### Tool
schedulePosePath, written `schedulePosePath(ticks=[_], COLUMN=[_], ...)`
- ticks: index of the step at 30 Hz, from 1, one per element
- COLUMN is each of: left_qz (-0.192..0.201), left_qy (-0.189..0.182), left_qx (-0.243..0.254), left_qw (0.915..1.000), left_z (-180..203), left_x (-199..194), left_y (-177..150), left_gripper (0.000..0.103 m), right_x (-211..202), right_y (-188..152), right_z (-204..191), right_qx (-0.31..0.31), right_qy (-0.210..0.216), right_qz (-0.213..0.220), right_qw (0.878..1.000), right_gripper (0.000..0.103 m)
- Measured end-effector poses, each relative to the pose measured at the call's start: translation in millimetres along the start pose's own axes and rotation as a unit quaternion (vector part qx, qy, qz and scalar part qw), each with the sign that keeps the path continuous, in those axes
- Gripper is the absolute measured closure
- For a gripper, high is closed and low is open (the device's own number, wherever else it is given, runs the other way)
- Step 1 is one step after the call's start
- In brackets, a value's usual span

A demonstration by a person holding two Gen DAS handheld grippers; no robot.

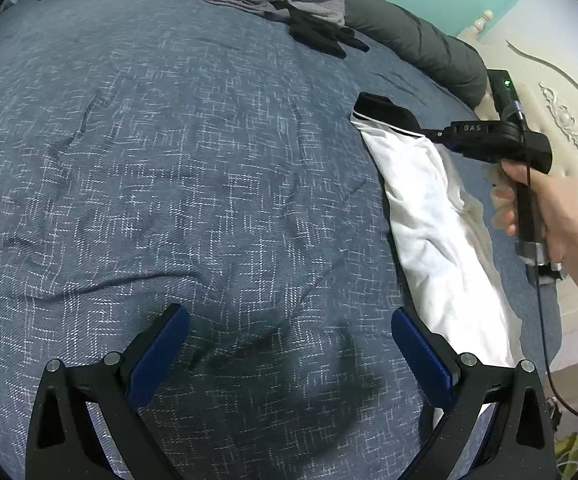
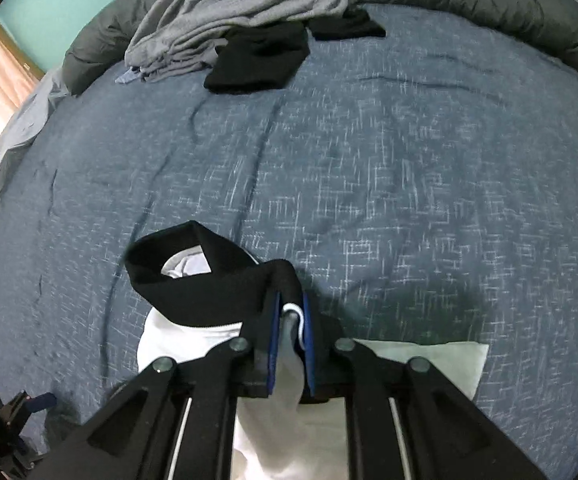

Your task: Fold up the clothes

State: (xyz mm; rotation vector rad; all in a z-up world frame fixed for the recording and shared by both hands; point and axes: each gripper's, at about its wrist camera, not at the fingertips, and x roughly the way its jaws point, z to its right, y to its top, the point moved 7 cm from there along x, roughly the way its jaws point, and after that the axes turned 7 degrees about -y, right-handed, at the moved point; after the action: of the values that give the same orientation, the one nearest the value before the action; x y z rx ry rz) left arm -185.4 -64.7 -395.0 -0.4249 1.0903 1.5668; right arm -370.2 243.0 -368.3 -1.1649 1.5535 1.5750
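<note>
While our right gripper [image 2: 289, 320] pinches the white garment [image 1: 429, 232] near its black collar [image 2: 193, 280], our left gripper [image 1: 289, 344] hangs wide and empty. We should pin the far hem, probably bunched, and pull flat on the bed [image 1: 169, 160].

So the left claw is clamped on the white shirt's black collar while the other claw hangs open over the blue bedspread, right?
Not quite: it is the right gripper that is clamped on the white shirt at its black collar, as the right wrist view shows. The left gripper hangs open over the blue bedspread.
</note>
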Motion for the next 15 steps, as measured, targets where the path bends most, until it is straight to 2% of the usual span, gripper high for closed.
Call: schedulePosePath(ticks=[4, 6, 7, 8, 9, 11, 15], left_qz=[0.000, -0.001, -0.002, -0.003, -0.004, -0.005, -0.017], left_qy=[0.000, 0.000, -0.001, -0.001, -0.001, -0.003, -0.008], left_qx=[0.002, 0.004, 0.005, 0.007, 0.010, 0.014, 0.034], left_qw=[1.0000, 1.0000, 1.0000, 1.0000, 0.9999, 0.9999, 0.9992], left_z=[2.1, 4.3, 5.7, 7.5, 9.8, 15.9, 31.9], left_x=[0.4, 0.5, 1.2, 2.4, 3.2, 5.5, 12.9], left_y=[-0.7, -2.9, -3.7, -4.3, -5.0, -7.1, -15.4], left_gripper=[0.000, 0.000, 0.000, 0.000, 0.000, 0.000, 0.000], right_x=[-24.5, -40.8, -48.5, -51.4, -54.4, -59.5, -43.5], right_y=[6.1, 12.0, 14.9, 15.3, 15.7, 16.2, 9.8], right_z=[-0.8, -11.7, -18.7, -28.7, -38.6, -58.7, -97.3], right_qx=[-0.007, -0.034, -0.051, -0.071, -0.092, -0.134, -0.212], right_qy=[-0.008, -0.004, -0.002, 0.001, 0.004, 0.010, 0.006], right_qz=[0.042, 0.067, 0.077, 0.077, 0.076, 0.074, 0.039], right_qw=[0.999, 0.997, 0.996, 0.994, 0.993, 0.988, 0.976], right_gripper=[0.088, 0.081, 0.072, 0.067, 0.066, 0.066, 0.066])
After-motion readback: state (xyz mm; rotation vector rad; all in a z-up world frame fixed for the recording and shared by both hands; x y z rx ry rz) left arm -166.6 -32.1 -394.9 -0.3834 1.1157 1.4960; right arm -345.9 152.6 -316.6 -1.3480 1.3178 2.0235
